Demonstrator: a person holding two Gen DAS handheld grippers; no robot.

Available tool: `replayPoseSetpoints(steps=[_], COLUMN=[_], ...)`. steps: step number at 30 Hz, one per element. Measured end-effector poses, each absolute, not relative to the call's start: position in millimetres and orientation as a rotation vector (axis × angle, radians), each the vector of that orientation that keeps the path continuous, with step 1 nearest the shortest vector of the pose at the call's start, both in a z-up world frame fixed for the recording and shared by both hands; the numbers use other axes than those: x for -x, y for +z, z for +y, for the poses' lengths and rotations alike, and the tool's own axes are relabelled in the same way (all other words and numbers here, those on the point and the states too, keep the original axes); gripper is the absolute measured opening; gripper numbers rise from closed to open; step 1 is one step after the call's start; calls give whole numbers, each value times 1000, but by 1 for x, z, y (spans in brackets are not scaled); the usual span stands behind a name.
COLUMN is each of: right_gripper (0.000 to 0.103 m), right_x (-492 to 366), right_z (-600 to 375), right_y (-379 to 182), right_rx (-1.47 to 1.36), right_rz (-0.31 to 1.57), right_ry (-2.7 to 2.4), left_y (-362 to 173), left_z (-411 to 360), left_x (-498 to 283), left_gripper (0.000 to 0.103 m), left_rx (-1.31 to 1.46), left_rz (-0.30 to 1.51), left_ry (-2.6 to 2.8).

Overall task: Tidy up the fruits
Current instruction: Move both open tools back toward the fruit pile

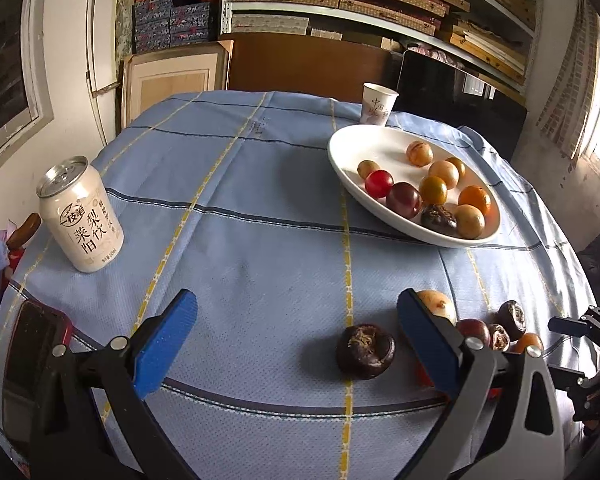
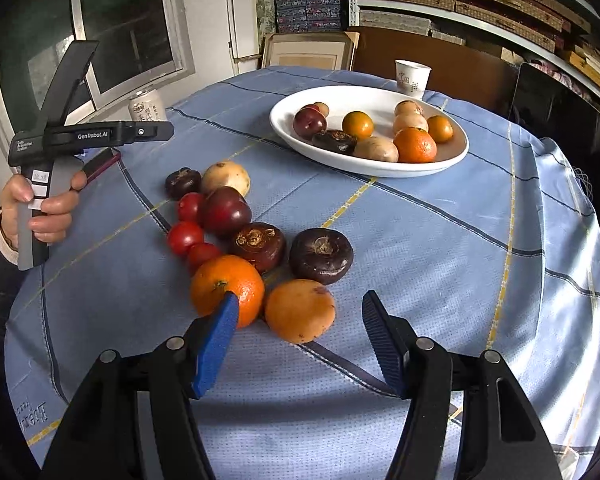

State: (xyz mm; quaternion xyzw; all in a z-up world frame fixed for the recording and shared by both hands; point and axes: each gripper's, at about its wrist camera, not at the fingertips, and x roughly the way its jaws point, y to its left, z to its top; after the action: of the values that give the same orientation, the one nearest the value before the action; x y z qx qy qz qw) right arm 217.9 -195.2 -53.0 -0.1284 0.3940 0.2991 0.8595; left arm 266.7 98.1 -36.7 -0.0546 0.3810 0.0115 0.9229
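A white plate (image 2: 372,171) at the far middle of the table holds several fruits, an orange mandarin (image 2: 415,145) among them. Nearer lies a loose cluster: dark water chestnuts (image 2: 321,255), a dark red plum (image 2: 227,211), small red tomatoes (image 2: 185,237) and a mandarin (image 2: 220,280). My right gripper (image 2: 300,300) is open, a pale orange fruit (image 2: 300,314) lies between its fingertips, and its left finger overlaps the mandarin. My left gripper (image 1: 296,310) is open low over the cloth. One dark water chestnut (image 1: 365,350) lies between its fingers, close to the right finger and apart from both.
A blue checked cloth (image 1: 260,208) covers the round table. A white drink can (image 1: 80,220) stands at the left, a paper cup (image 1: 378,104) behind the plate (image 1: 340,168), and a phone (image 1: 32,336) at the near left edge. A hand (image 2: 44,208) holds the left gripper.
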Motion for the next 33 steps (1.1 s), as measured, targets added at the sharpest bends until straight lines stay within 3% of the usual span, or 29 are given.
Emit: replayPoseSetpoints(steps=[7, 25, 33], right_gripper=[65, 61, 42], right_x=[-228, -208, -226], right_z=[-215, -185, -180], right_y=[-46, -65, -74], right_rx=[152, 405, 335], right_rz=[835, 785, 853], right_ry=[619, 623, 618], left_y=[-37, -39, -37], left_z=[96, 97, 93], left_x=[-267, -267, -265], left_gripper=[98, 98, 98], left_rx=[103, 104, 86], left_rz=[782, 790, 782], left_ry=[25, 23, 21])
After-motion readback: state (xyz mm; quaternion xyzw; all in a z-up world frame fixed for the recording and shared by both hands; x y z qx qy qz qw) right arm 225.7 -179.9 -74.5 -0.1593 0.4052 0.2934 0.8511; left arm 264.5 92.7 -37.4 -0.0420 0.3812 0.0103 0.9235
